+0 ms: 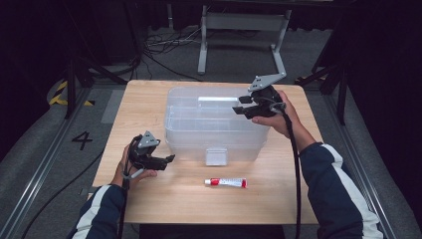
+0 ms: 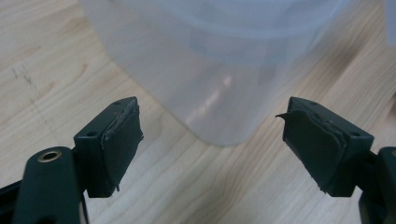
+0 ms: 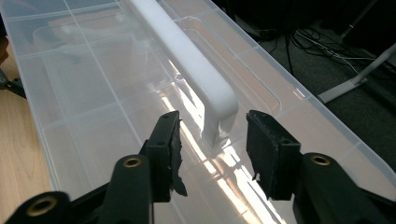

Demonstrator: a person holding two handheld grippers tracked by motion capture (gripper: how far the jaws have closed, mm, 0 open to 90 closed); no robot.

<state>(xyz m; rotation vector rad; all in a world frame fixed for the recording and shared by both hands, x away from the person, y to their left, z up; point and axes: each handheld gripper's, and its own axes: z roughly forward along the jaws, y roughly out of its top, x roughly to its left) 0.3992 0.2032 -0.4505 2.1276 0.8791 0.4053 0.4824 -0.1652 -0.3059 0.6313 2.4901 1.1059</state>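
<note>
High view: a clear plastic storage box with its lid on stands on the desk, towards the far edge and roughly central between the left and right edges. A white handle runs along the top of the lid, and a clear latch sits on the near wall of the box. A small white tube with a red cap lies flat on the desk, near the front edge and just in front of the box, apart from it.

Right tongs are held over the right end of the lid. Right gripper view: the jaws stand apart on either side of the handle's end, with a gap showing on each side; the pads do not press on it. The lid lies close beneath them.

Left tongs are held above the desk near its left front part, just beside the near left corner of the box and pointing towards it. Left gripper view: the jaws stand wide apart with nothing between them, and the rounded corner of the box lies ahead, not touched by the pads.

Both forearms wear dark sleeves with white stripes.
</note>
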